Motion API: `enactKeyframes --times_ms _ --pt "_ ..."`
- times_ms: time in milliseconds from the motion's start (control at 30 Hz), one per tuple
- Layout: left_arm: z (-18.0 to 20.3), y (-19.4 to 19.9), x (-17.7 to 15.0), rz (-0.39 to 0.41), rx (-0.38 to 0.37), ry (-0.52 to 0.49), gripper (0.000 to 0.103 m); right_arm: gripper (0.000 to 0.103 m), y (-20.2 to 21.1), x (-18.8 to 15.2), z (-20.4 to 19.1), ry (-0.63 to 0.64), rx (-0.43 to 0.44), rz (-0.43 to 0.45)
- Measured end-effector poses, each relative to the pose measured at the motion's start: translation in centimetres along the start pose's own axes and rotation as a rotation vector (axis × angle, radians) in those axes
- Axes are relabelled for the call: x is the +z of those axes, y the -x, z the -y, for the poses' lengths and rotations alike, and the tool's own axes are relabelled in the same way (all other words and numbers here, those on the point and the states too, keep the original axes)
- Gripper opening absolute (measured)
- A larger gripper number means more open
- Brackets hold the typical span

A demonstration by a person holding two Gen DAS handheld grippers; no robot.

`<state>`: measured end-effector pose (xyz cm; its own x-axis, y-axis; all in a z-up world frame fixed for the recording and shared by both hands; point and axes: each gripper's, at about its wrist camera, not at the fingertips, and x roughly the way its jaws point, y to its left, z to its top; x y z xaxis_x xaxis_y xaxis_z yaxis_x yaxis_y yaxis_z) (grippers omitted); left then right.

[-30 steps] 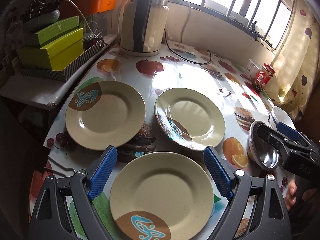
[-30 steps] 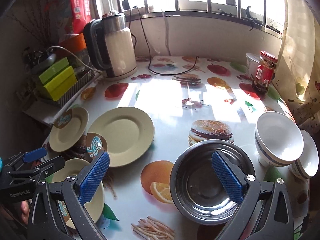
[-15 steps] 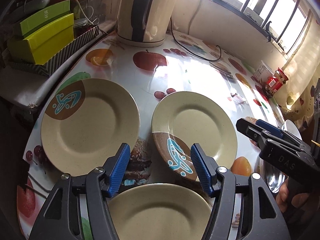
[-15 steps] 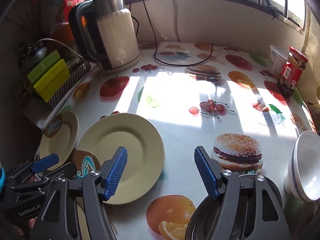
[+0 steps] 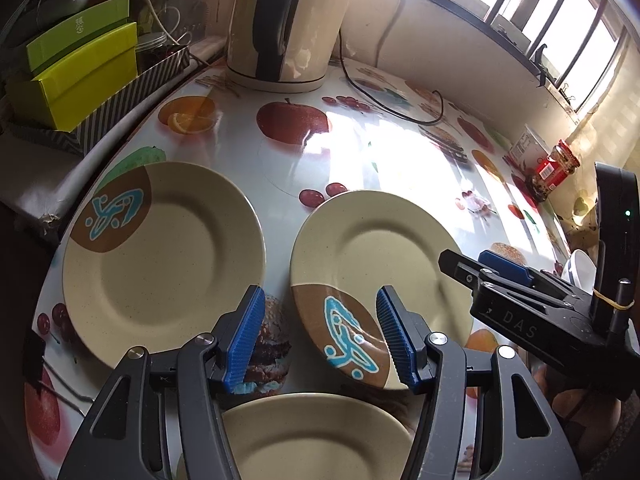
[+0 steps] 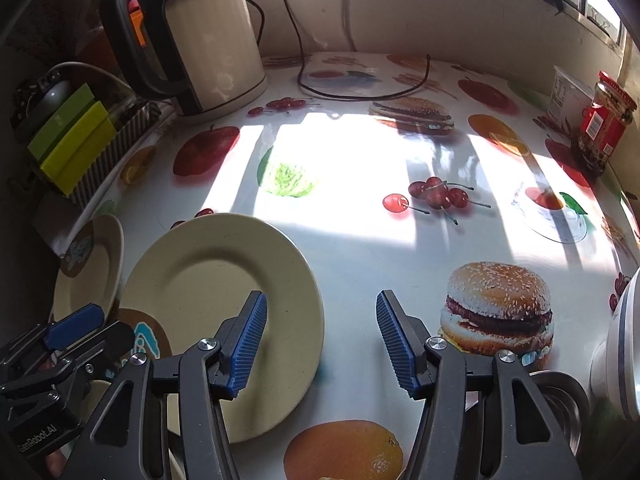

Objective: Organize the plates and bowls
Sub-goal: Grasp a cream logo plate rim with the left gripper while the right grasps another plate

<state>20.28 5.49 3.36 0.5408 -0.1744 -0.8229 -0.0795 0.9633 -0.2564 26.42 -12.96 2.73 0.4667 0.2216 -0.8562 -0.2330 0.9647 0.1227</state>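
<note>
Three beige plates lie on the counter (image 5: 248,160), which is covered with a fruit-and-burger print: the left plate (image 5: 160,264) near the counter's left edge, the middle plate (image 5: 384,276) just beside it on the right, apart from it, and the near plate (image 5: 316,436) at the bottom of the left wrist view, partly hidden by the tool. The left hand-held gripper (image 5: 316,336) hangs above the brown-and-blue patch on the middle plate's near rim; its jaws have just been closing, yet nothing is clamped and the blue pads stand apart. The right hand-held gripper (image 6: 318,340) hangs over the middle plate's right rim and the bare counter beside it; its jaws have also just been closing, released, with nothing gripped. A metal bowl (image 6: 560,404) sits under its right finger, and a white bowl (image 6: 620,352) stands just right of that. A kettle (image 5: 288,20) and a red-labelled jar (image 6: 604,128) stand at the back.
</note>
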Motion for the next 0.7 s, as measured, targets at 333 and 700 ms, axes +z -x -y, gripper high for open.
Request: enactKeyframes --times_ms 333,700 --pt "0.6 -1.2 -0.3 -0.035 0.014 -0.006 0.049 0.048 -0.7 0.0 0.4 -0.02 0.038 -0.018" --pt "0.3 -2.0 -0.4 -0.048 0.037 0.005 0.034 0.035 -0.8 0.0 0.3 -0.03 0.084 -0.014"
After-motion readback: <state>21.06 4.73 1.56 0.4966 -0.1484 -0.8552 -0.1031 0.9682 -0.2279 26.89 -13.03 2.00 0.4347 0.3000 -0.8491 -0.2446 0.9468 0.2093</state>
